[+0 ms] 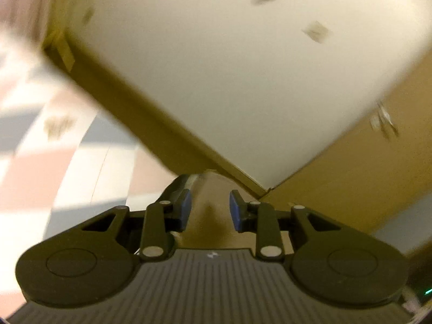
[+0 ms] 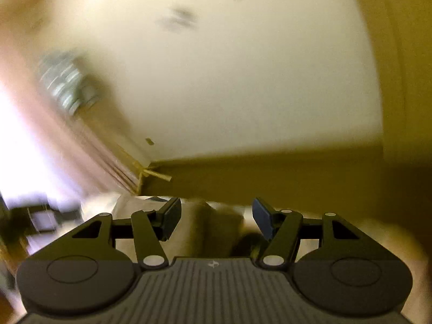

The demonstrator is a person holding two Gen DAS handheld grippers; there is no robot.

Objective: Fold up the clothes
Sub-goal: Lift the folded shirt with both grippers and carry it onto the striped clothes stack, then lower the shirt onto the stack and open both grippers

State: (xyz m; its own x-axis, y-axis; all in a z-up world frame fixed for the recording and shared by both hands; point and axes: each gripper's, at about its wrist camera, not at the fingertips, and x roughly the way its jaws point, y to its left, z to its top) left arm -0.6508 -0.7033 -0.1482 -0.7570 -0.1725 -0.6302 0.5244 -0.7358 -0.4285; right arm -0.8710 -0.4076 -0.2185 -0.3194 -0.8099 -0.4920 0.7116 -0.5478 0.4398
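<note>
Two tongs show, one per view, each with two blue pads. The left tongs (image 1: 210,210) stand a little apart with nothing clamped between the pads; only a tan surface and a dark smudge lie beyond the gap. The right tongs (image 2: 216,219) stand wider apart, also with nothing pressed between them, and blurred pale and tan stuff shows past the gap, too smeared to name. Each view looks onto one pale cream surface (image 1: 216,62) edged by tan board (image 1: 345,175), bearing a few small grey-brown marks: three blurred ones on the cream in the left view, about two in the right. I cannot tell whether this cream surface (image 2: 229,81) is cloth or a panel, so the clothes cannot be placed with certainty; no garment is held by either tongs. Only the left view shows a floor (image 1: 54,162) of pink, grey and white squares at its left side. Only the right view shows a blurred grey-green bundle (image 2: 64,81) at the left edge and a bright, smeared area below it.
</note>
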